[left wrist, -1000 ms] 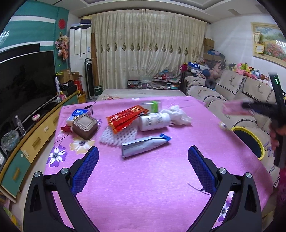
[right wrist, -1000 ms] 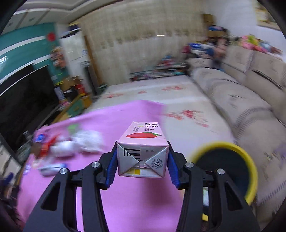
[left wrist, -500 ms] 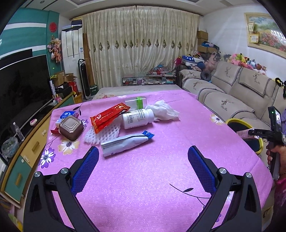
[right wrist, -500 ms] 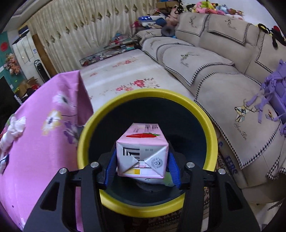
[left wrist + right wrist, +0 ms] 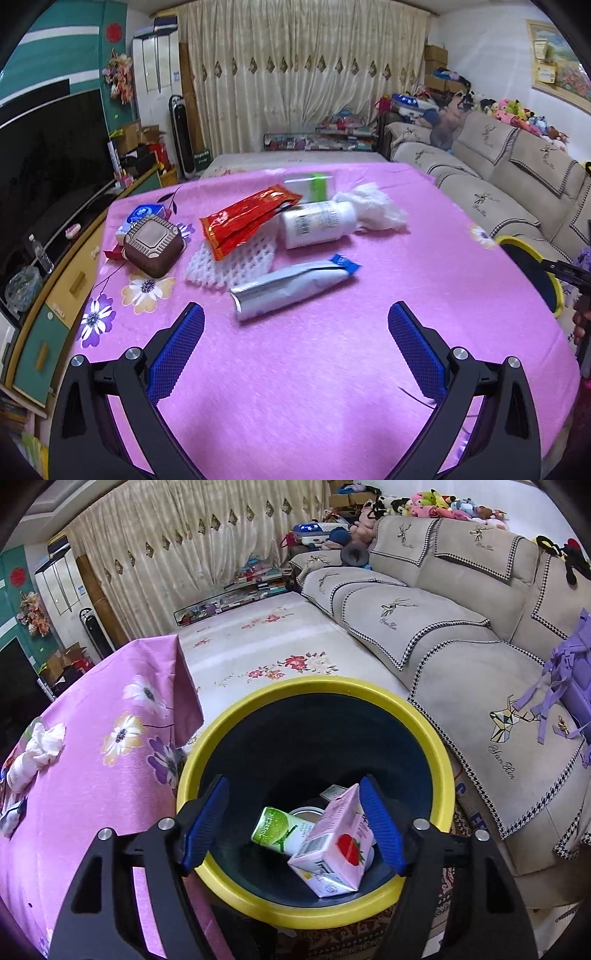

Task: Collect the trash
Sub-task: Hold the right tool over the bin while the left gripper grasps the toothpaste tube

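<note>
Since the earlier frames the pink strawberry milk carton (image 5: 334, 843) has left the right gripper (image 5: 295, 821): it was clamped between the blue pads above the table, then over the bin, and now lies tilted inside the yellow-rimmed trash bin (image 5: 229, 734), lower centre of the right wrist view. Right gripper jaws have just been opening and stand apart over the bin mouth, nothing pressed between them; the carton shows below them, released. A green-labelled carton (image 5: 275, 827) and some other pale trash already sit at the bin bottom.

Left gripper (image 5: 295, 328) is spread wide and empty, low over the pink flowered tablecloth (image 5: 314, 387); its view has closed in on the pile since a second ago.

Progress: a few items binned, most still left. On the table, upper middle of the left wrist view: silver-blue foil pouch (image 5: 291, 286) nearest the left gripper, red snack wrapper (image 5: 245, 221), white foam fruit net (image 5: 231, 264), white pill bottle (image 5: 317, 223), crumpled tissue (image 5: 373, 208), brown square box (image 5: 153, 240), blue-white packet (image 5: 142, 216), green-white box (image 5: 310, 184). Likely next pick is the foil pouch.
</note>
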The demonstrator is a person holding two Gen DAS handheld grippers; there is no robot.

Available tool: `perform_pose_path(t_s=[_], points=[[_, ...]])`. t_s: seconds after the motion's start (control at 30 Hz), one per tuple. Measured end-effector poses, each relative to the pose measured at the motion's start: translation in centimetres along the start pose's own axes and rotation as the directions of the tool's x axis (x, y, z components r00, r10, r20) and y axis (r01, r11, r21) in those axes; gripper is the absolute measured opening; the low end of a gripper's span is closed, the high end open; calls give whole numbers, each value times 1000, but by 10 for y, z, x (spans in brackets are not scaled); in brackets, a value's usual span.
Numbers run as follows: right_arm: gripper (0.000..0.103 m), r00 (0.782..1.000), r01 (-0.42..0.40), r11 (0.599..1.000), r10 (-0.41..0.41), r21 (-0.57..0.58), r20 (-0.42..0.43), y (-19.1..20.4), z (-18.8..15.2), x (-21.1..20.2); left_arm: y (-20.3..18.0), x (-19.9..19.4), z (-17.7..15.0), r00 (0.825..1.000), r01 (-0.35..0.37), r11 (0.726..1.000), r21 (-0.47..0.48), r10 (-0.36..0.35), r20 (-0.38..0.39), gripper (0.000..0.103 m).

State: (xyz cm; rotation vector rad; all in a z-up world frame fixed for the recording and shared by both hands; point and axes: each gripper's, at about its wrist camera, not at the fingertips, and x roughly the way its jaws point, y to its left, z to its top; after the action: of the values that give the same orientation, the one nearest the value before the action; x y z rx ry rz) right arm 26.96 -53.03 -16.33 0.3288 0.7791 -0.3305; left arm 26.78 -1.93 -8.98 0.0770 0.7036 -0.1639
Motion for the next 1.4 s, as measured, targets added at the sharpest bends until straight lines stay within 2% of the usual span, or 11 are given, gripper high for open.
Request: perform_pose_path(t_s=[0.3, 0.6, 0.7, 0.77, 0.87, 1.0, 1.1, 1.2, 1.23, 1.3, 1.4], points=[[70, 1000, -10, 1000, 10, -12, -12, 7, 2, 3, 23, 55, 6, 991, 52, 997, -49, -58, -121, 98], [70, 1000, -7, 1000, 7, -13, -8, 8, 4, 3, -5, 66, 7, 972, 180, 984, 16, -175, -158, 98], [71, 1000, -10, 1000, 10, -13, -4, 8, 5, 2, -26, 58, 5, 956, 251, 967, 56, -238, -170, 98], [71, 1000, -13, 1000, 13, -12, -3, 9, 5, 1, -43, 48, 3, 929, 343, 936, 84, -324, -180, 98], [71, 1000, -22, 1000, 22, -8, -1, 8, 6, 0, -60, 30, 4, 903, 413, 901, 133, -387, -184, 98], [71, 999, -39, 999, 39, 6, -1, 7, 7, -2, -67, 14, 11, 906, 412, 894, 176, -381, -186, 98], [71, 999, -44, 999, 44, 13, 5, 6, 9, -4, -63, 27, 26, 934, 327, 930, 165, -292, -206, 98], [71, 998, -58, 998, 58, 17, 18, 8, 10, -9, -57, 51, 36, 935, 304, 944, 131, -269, -233, 97], [71, 998, -62, 998, 61, 18, 20, 9, 10, -10, -56, 62, 39, 935, 295, 947, 130, -257, -245, 94], [71, 997, -70, 997, 70, 19, 26, 9, 11, -14, -56, 81, 42, 933, 279, 950, 142, -233, -274, 82], [72, 997, -76, 997, 75, 22, 35, 7, 14, -19, -58, 104, 43, 927, 264, 954, 144, -210, -309, 75]])
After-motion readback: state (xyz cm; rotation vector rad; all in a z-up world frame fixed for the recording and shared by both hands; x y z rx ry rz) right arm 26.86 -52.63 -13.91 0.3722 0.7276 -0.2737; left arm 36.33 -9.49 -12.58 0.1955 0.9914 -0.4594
